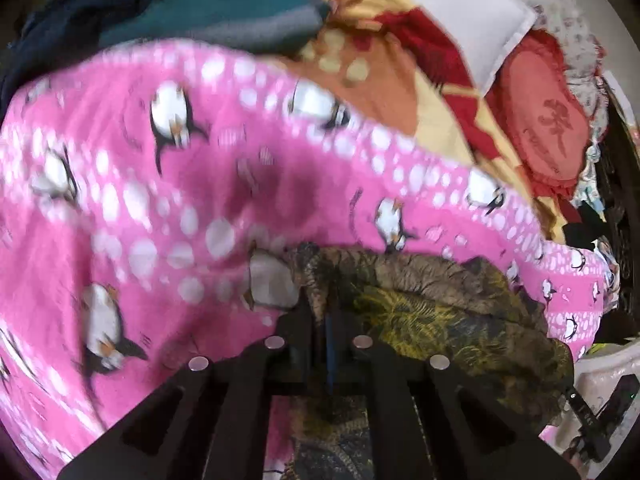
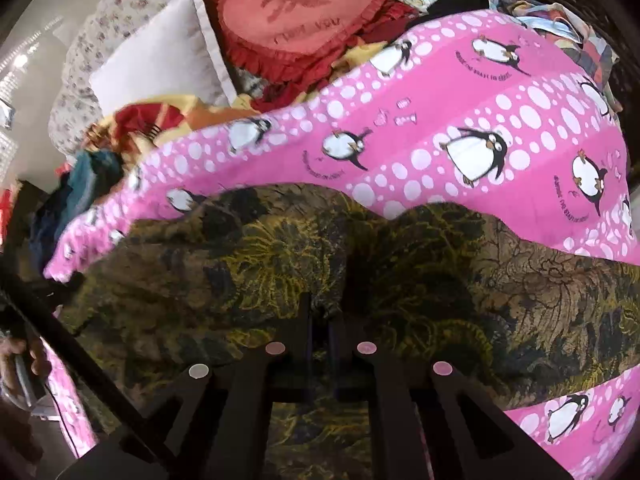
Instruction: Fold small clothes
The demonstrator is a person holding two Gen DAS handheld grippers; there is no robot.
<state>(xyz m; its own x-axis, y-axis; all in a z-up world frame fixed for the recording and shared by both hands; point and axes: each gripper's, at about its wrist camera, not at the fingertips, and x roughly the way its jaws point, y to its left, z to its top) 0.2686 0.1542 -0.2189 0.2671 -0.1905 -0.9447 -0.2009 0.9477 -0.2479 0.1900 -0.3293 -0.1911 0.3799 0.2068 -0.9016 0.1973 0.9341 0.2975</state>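
With both grippers clamped on the dark leaf-print garment point(image 2: 280, 264), the fold looks barely begun: the cloth lies rumpled on the pink penguin sheet point(image 2: 480, 128), no crease set. The left gripper point(image 1: 324, 312) pinches its bunched edge; the right gripper point(image 2: 320, 316) bites into the middle. The right view alone shows a hand point(image 2: 20, 360) low at left; the left view alone shows a teal garment point(image 1: 224, 4) beyond.
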